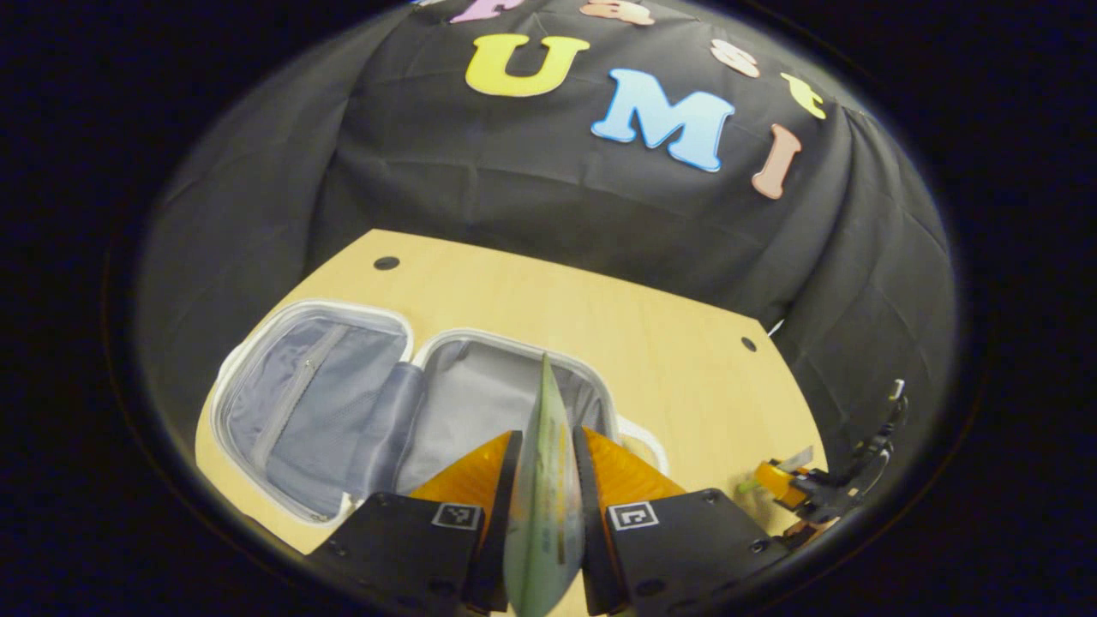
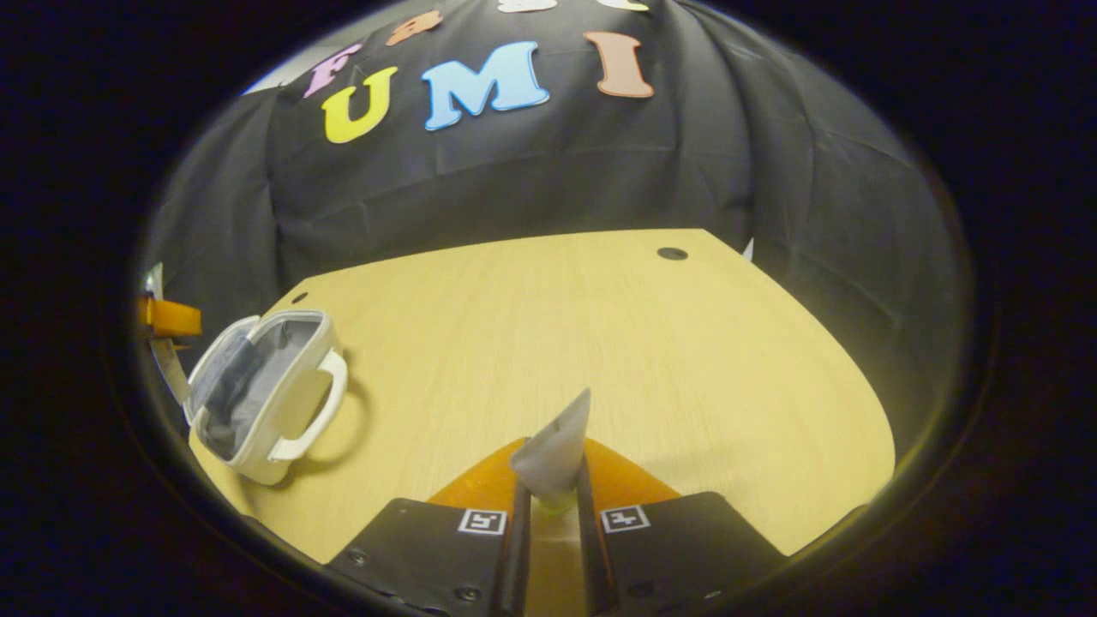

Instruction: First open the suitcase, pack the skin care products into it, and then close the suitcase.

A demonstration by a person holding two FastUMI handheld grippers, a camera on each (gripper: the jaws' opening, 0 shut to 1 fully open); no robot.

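Left gripper (image 1: 546, 480) is pinching a flat sachet (image 1: 544, 446) upright, the open suitcase (image 1: 411, 403) lying just ahead; right gripper (image 2: 553, 493) is pinching a tube (image 2: 557, 450), well off.

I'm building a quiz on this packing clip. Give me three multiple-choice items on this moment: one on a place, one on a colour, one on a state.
1. Where does the suitcase lie on the table in the right gripper view?
A. far left
B. centre
C. far right

2. What colour is the suitcase's shell?
A. red
B. white
C. black

3. What state is the suitcase in?
A. zipped shut
B. open, both halves flat
C. standing upright, closed

Answers:
1. A: it sits at the table's left edge.
2. B: rim and handle are white, lining grey.
3. B: the left gripper view shows both lined halves, with the left gripper shut on a flat sachet above them; the right gripper is shut on a small tube.
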